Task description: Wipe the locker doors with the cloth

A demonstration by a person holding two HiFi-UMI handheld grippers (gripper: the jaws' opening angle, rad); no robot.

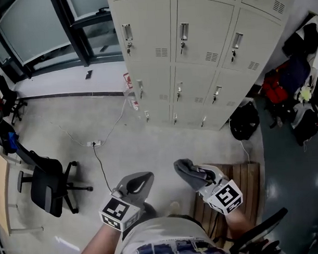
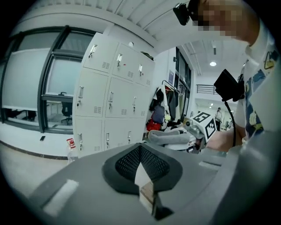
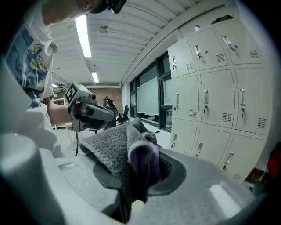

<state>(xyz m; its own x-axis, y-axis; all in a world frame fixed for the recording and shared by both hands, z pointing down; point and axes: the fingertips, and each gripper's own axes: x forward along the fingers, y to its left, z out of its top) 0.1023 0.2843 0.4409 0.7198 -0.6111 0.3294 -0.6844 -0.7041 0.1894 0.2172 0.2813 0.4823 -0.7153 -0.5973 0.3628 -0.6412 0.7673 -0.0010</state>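
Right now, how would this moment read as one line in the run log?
stage: wiping not yet begun | right gripper: shut on cloth | left gripper: shut, empty | locker doors: closed, not touched

The left gripper (image 1: 136, 183) and the right gripper (image 1: 201, 178) are each built as a smooth pale grey shell. The jaws are lined with black mesh pads (image 2: 151, 165), and a cube with black-and-white square markers (image 1: 119, 213) is mounted behind the jaws of each. Behind the cubes a white short-sleeved shirt (image 1: 168, 249) printed in blue and yellow is worn, and up and to the right of the left jaws a black box (image 2: 228, 85) with a thin black cable (image 2: 228, 115) is seen against it.
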